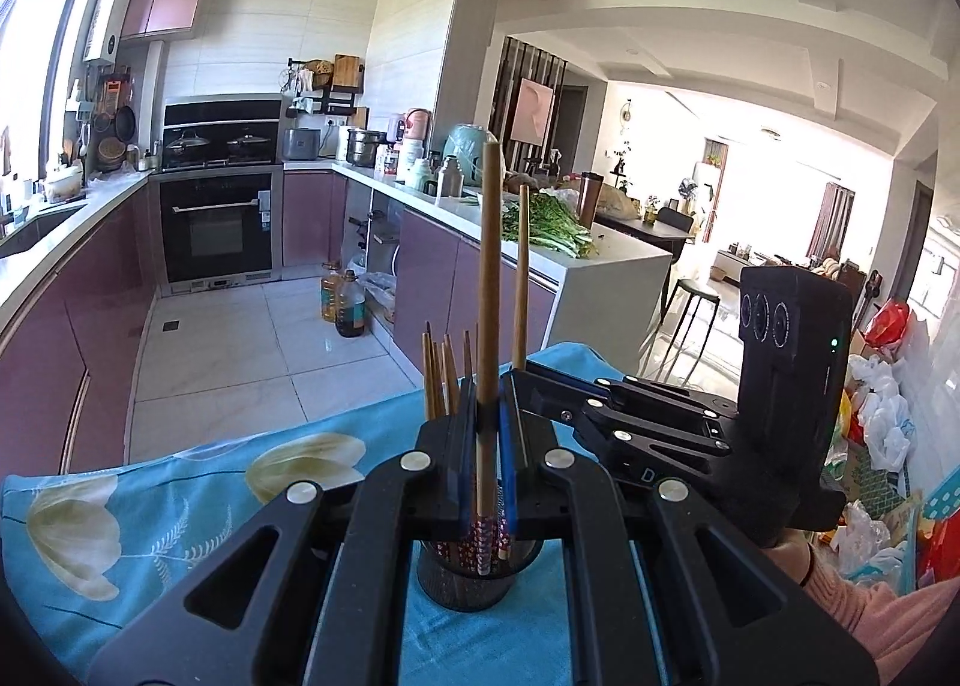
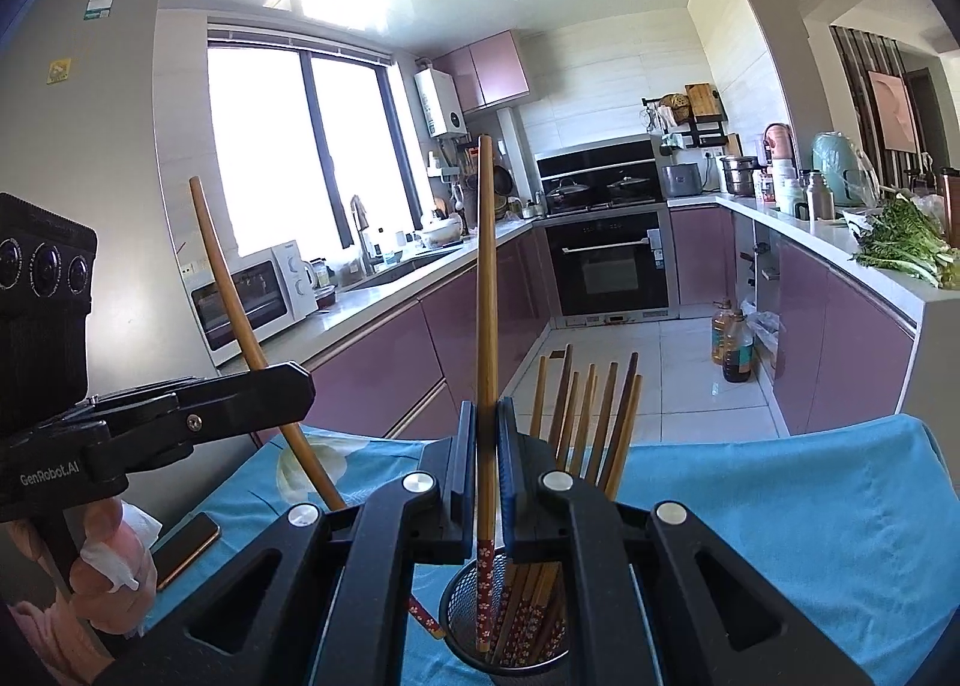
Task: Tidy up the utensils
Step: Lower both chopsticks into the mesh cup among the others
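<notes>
Most chopsticks [image 2: 591, 428] stand in the mesh holder [image 2: 510, 650]; left gripper [image 1: 489, 428] and right gripper [image 2: 486, 446] each clamp one chopstick above it, yet to drop.

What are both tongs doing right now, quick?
Left tongs: shut on a chopstick, upright, over the mesh holder.
Right tongs: shut on a second chopstick, its patterned end down inside the holder.
</notes>
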`<act>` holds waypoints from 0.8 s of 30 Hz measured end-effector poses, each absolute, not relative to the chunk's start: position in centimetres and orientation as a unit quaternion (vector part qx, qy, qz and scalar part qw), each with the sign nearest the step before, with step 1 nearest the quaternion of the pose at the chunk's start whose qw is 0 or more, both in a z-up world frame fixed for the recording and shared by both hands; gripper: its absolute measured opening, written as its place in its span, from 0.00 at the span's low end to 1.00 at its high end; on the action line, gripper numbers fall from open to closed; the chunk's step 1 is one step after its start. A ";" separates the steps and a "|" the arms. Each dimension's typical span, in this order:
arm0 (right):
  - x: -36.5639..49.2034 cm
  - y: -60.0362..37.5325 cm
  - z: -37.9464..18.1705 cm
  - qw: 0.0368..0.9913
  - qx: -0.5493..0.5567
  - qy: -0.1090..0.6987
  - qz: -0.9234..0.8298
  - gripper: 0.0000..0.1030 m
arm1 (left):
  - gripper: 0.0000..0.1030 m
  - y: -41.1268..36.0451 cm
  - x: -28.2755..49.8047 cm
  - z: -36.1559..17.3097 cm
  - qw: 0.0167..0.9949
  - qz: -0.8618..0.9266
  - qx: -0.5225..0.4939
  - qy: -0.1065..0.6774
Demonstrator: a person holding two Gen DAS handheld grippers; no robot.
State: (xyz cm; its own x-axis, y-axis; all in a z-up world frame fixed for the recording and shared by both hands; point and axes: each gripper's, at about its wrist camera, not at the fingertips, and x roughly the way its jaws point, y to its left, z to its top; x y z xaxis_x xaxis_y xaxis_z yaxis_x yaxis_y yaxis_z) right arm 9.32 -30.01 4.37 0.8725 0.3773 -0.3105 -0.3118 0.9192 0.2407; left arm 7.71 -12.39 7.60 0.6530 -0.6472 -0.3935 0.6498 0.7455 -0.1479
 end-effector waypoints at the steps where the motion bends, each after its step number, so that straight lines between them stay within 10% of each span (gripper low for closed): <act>1: 9.5 -30.0 4.1 0.963 0.093 0.180 0.177 0.06 | 0.07 -12.5 7.8 7.5 0.910 -0.354 0.004 0.217; 24: 10.2 -28.8 -1.4 0.944 0.098 0.265 0.169 0.07 | 0.07 -16.6 11.3 1.0 0.870 -0.355 0.076 0.334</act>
